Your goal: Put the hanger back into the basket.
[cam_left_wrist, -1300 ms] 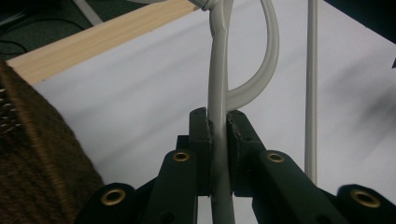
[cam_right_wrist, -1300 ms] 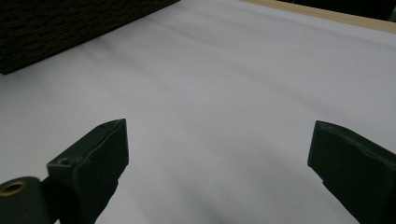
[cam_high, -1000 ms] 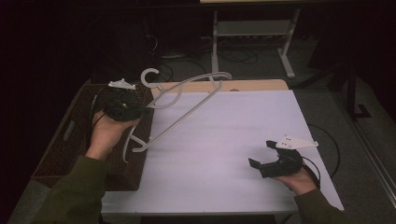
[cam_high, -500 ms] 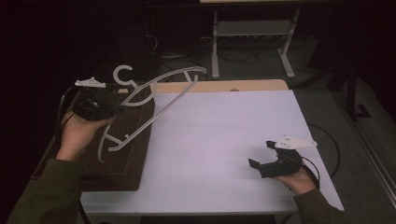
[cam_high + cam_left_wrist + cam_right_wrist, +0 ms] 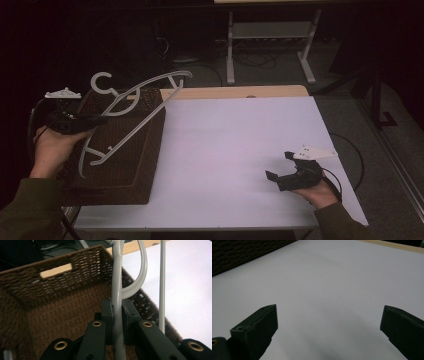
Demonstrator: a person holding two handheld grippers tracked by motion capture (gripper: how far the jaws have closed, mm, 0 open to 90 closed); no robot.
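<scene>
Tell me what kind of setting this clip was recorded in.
Probably a lab or workshop recording station, not a home. A plain white-topped table stands on a grey floor with loose cables and a metal stand behind it, and the surroundings are dark. On the table sits a wicker basket.

the hanger (image 5: 131, 102) is pale grey. the basket (image 5: 131, 165) is dark brown with a woven pattern. the table (image 5: 240, 150) top is white.

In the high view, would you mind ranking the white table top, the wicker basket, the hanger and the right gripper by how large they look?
1. White table top: largest by far.
2. Wicker basket.
3. Hanger: it spans nearly the basket's length but is thin, and it is held above the basket, nearer the camera, so this placing is unsure.
4. Right gripper: smallest.
</scene>
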